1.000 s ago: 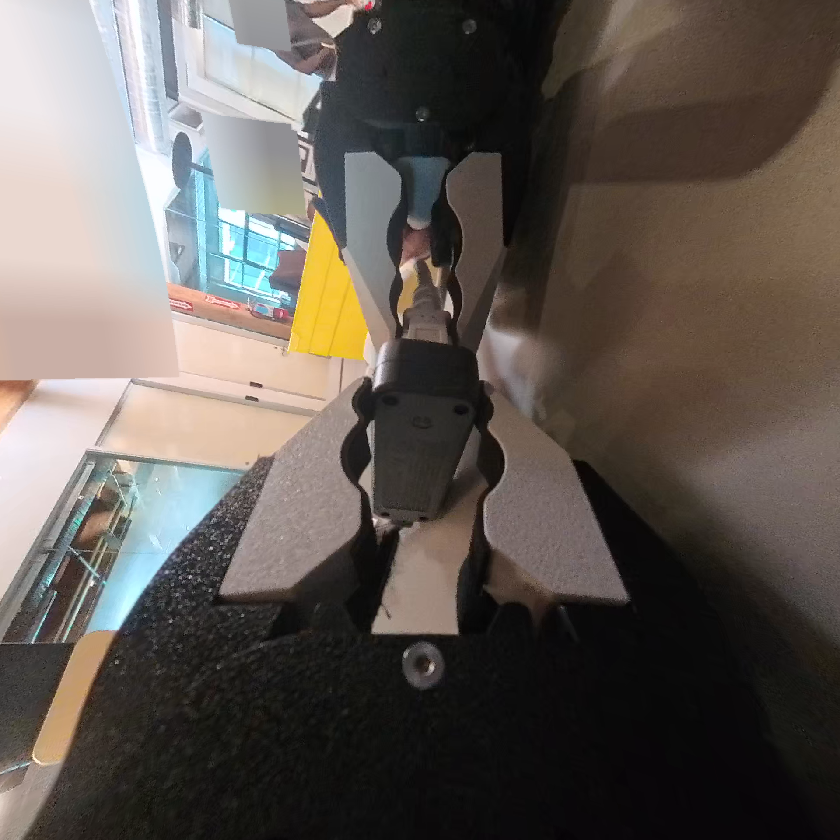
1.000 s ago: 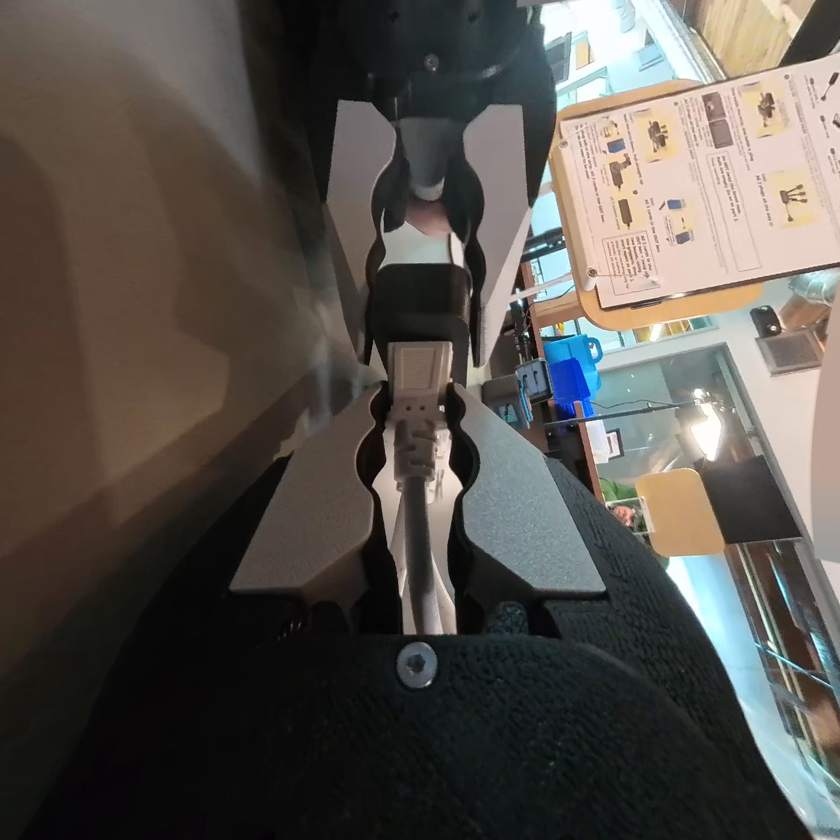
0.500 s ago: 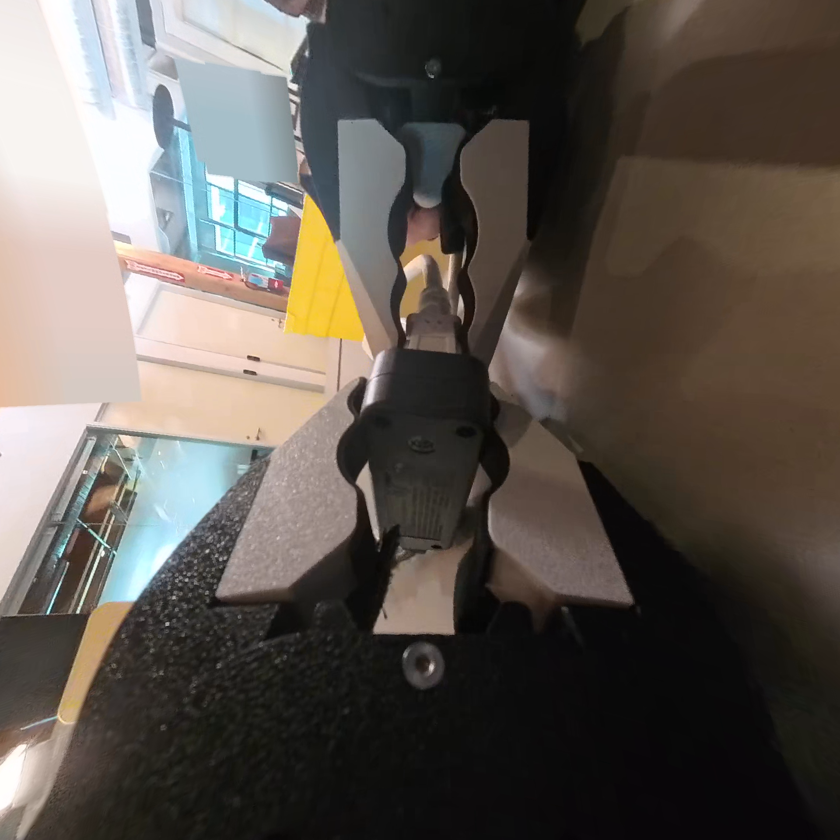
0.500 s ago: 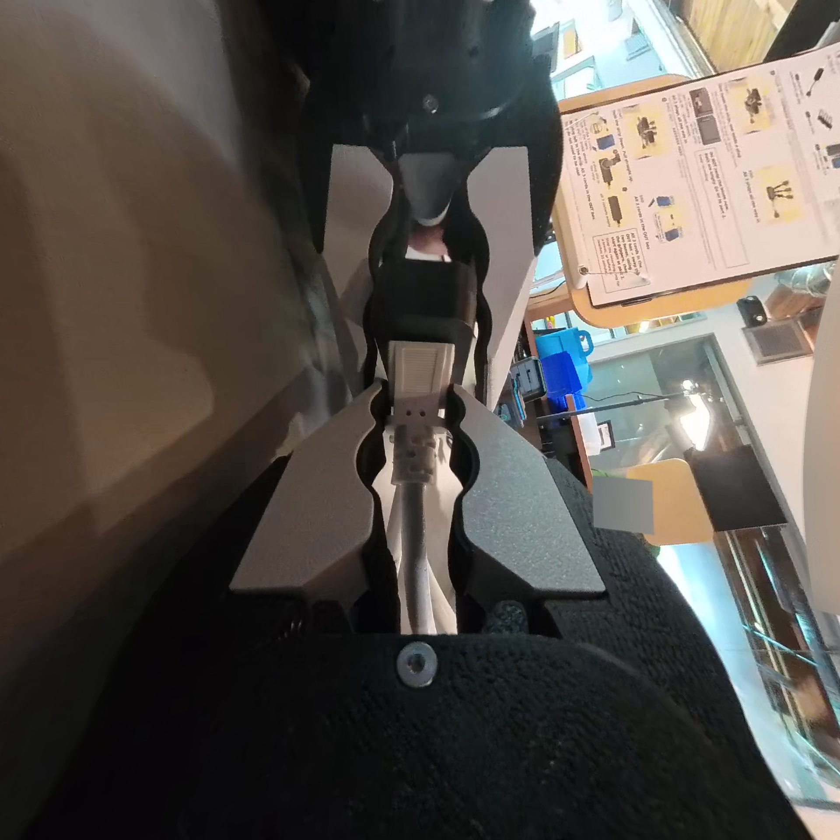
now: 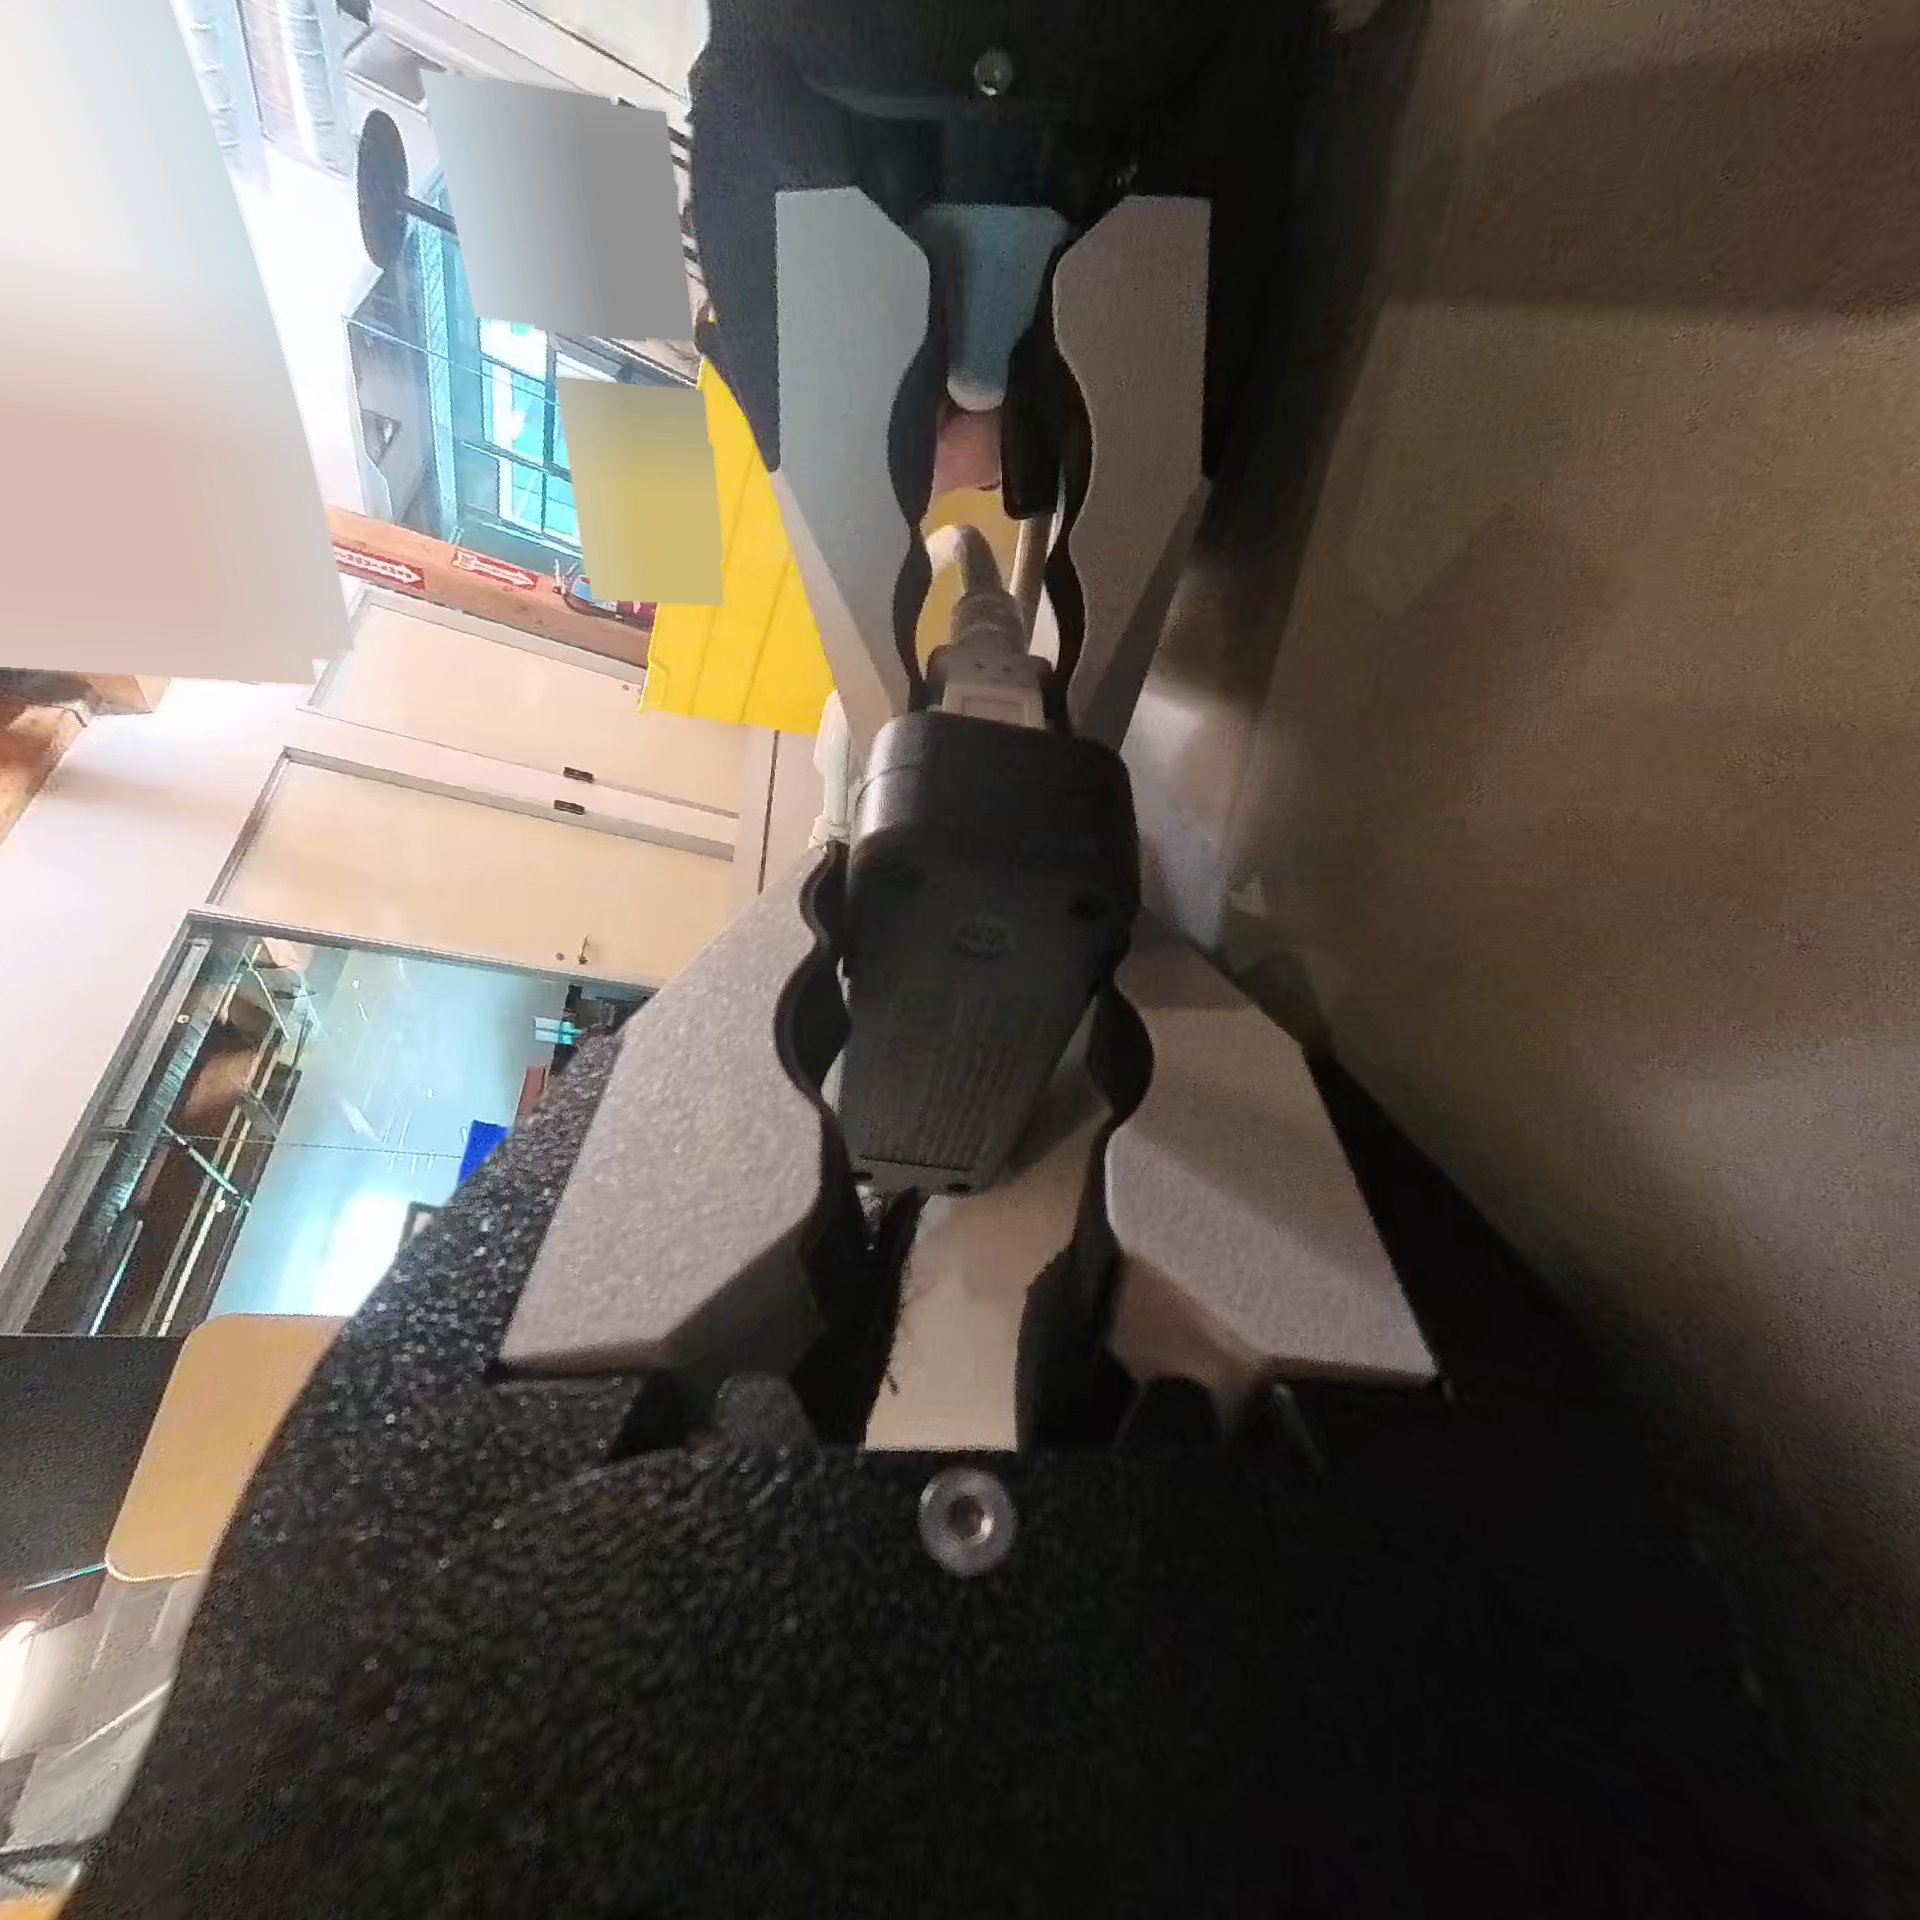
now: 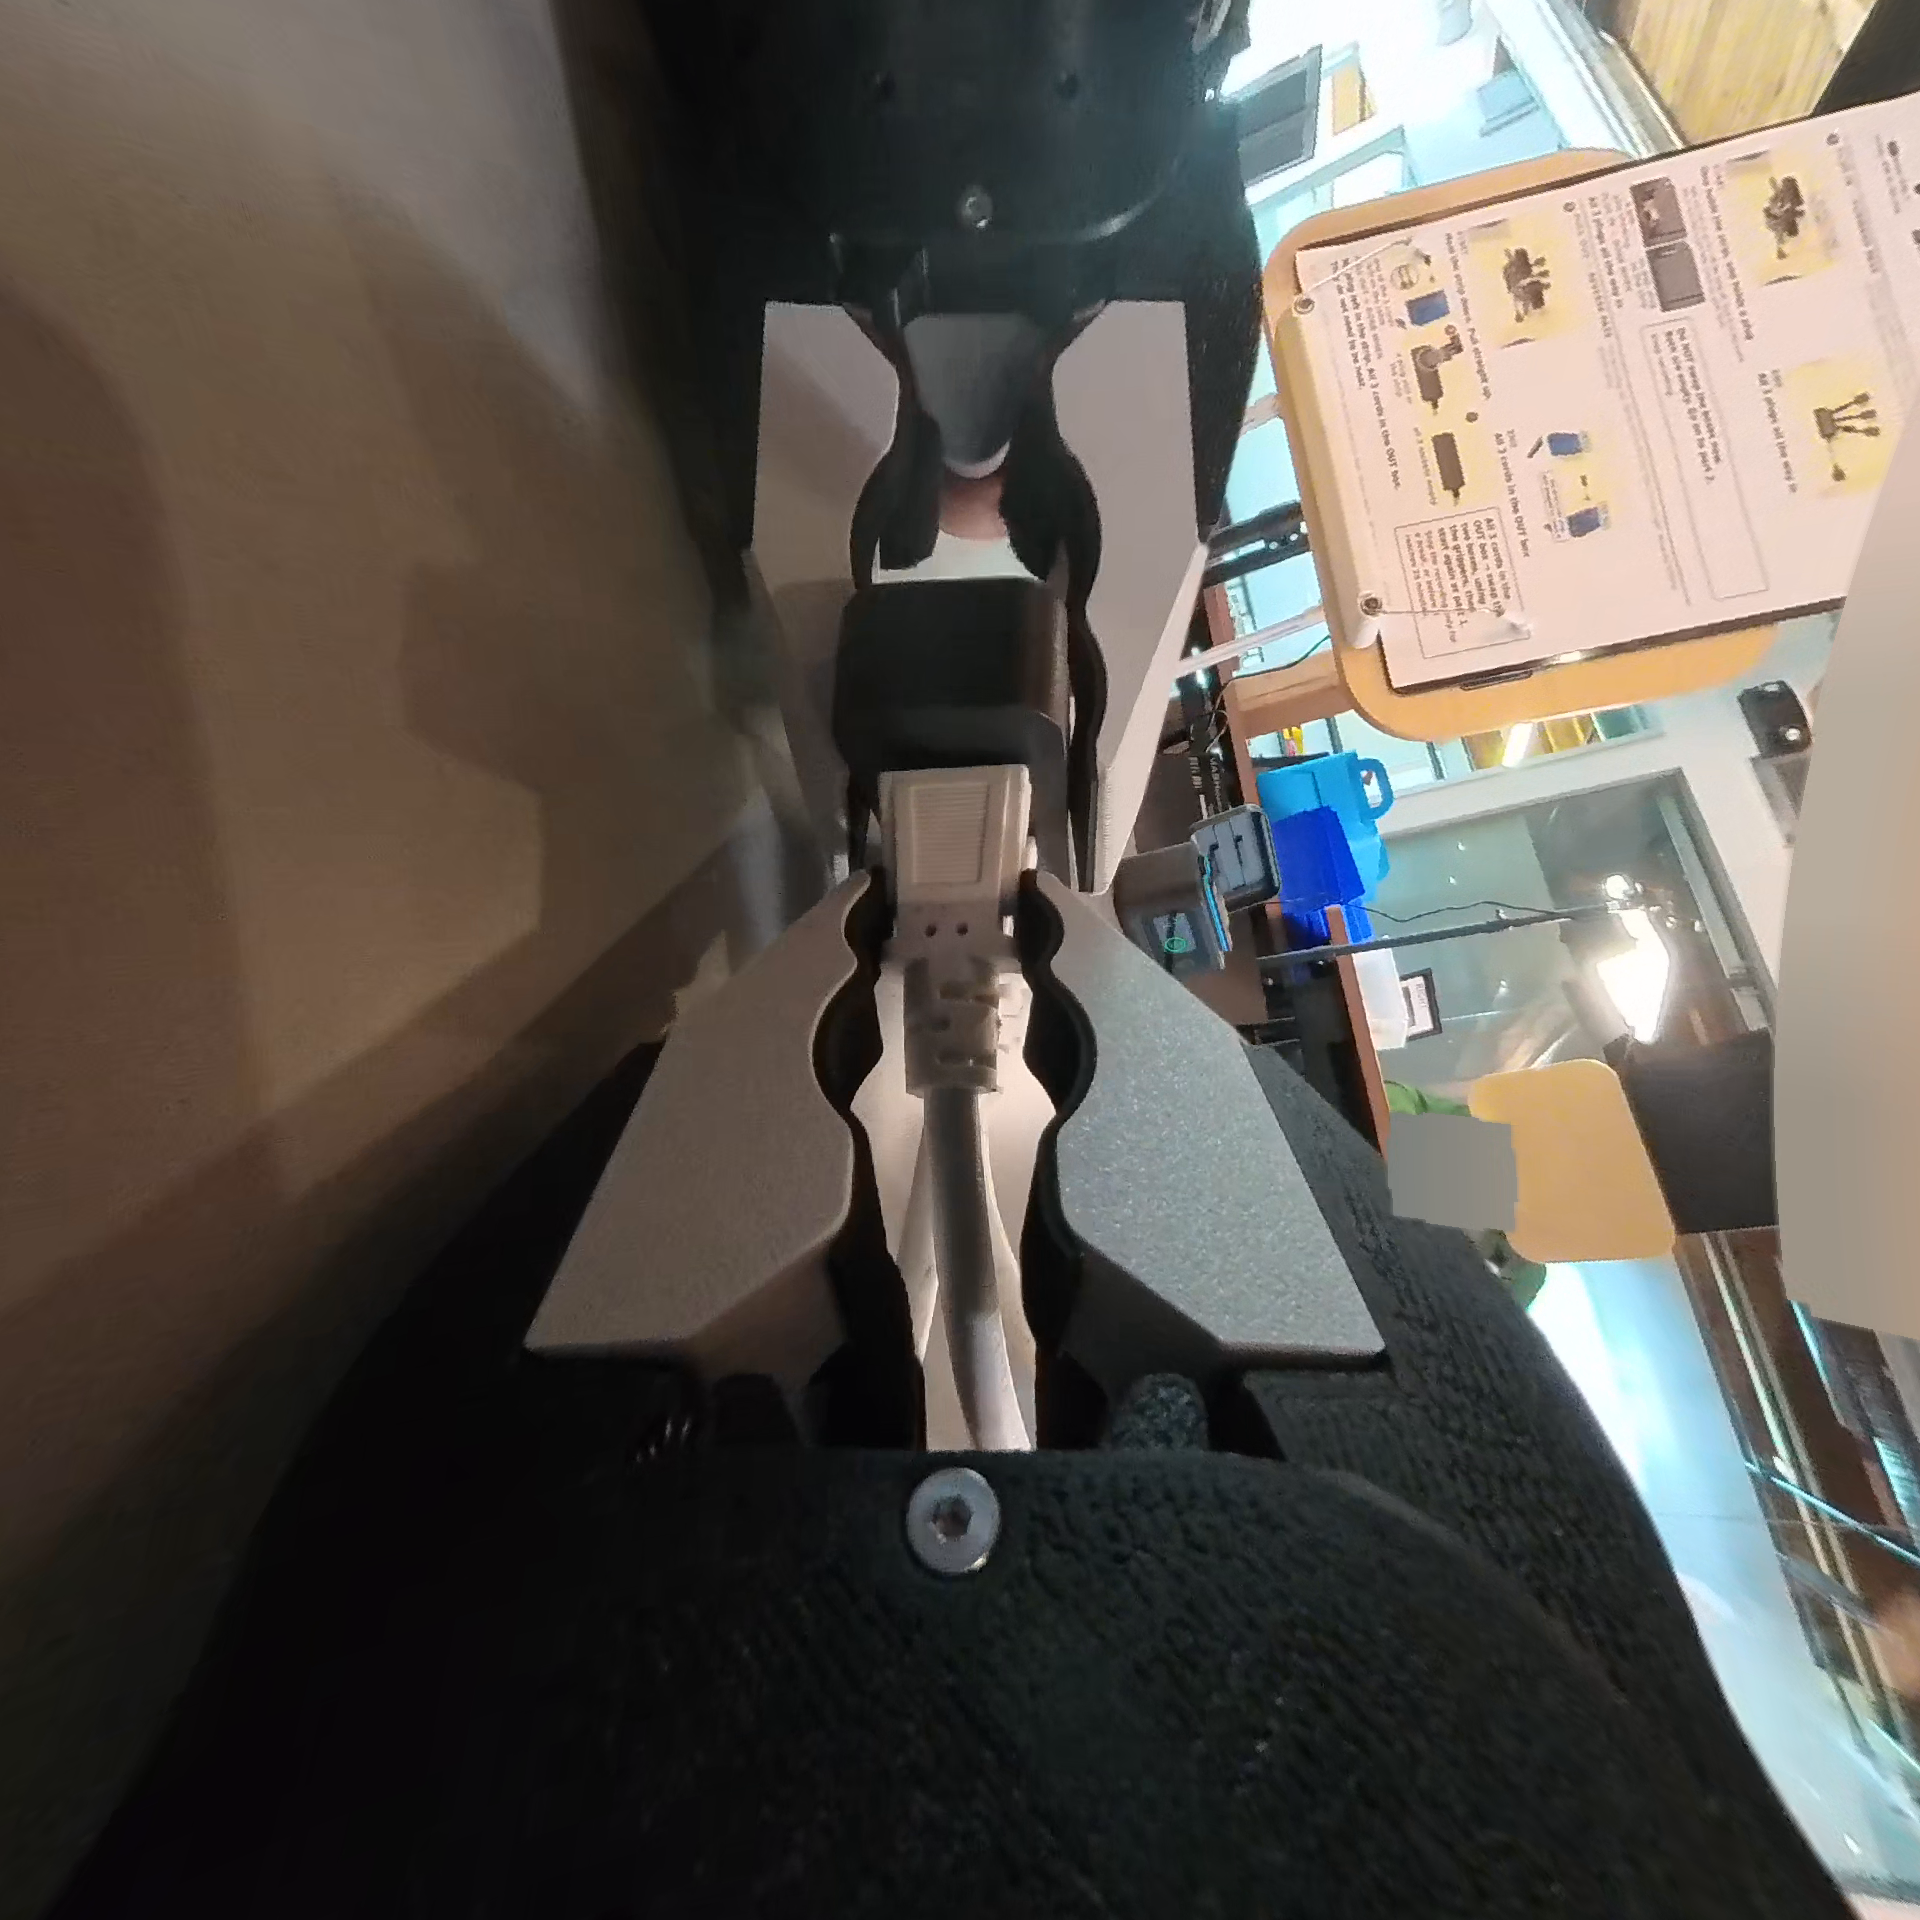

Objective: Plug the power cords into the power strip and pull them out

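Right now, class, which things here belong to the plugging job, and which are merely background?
Job:
left gripper
right gripper
black socket block
white plug
white cord

Background:
instruction sheet
blue bin
yellow panel

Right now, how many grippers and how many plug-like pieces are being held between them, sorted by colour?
Grippers: 2, the left gripper and the right gripper
Black connector block: 1
White plug with its white cord: 1
Total: 4
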Motion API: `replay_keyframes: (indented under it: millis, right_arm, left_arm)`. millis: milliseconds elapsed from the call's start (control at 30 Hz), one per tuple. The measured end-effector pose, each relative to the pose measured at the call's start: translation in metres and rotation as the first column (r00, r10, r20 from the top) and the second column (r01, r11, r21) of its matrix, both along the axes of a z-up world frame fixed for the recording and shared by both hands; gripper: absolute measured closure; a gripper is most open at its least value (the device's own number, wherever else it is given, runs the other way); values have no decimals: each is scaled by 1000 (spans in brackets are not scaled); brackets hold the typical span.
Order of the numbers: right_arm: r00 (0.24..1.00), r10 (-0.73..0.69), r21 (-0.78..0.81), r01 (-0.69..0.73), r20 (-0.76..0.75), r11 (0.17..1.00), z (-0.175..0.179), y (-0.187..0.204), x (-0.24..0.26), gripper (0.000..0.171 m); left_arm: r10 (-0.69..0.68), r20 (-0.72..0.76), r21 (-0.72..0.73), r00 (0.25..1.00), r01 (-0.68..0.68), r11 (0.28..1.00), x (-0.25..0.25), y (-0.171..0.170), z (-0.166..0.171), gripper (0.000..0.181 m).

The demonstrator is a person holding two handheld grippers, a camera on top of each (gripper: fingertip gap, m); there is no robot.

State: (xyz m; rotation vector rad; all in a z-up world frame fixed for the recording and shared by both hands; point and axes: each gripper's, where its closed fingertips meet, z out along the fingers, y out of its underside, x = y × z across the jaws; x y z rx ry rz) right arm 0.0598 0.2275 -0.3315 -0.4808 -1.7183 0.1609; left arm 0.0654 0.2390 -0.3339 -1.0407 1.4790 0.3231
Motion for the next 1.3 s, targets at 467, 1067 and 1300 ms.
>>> replay_keyframes:
  millis: [467,1067,1300]
  right_arm:
    - [999,35,41,-35,-4,999,-3,-1,2,147]
    - [994,-13,-403,58,112,913,15,9,14,110]
    - [969,-168,-369,225,180,902,68,24,15,106]
  left_arm:
    - [-47,-23,60,999,49,997,5,-3,-2,137]
    - [-92,370,-210,925,179,961,4,-7,29,87]
    - [57,470,-224,881,56,973,-21,7,48,62]
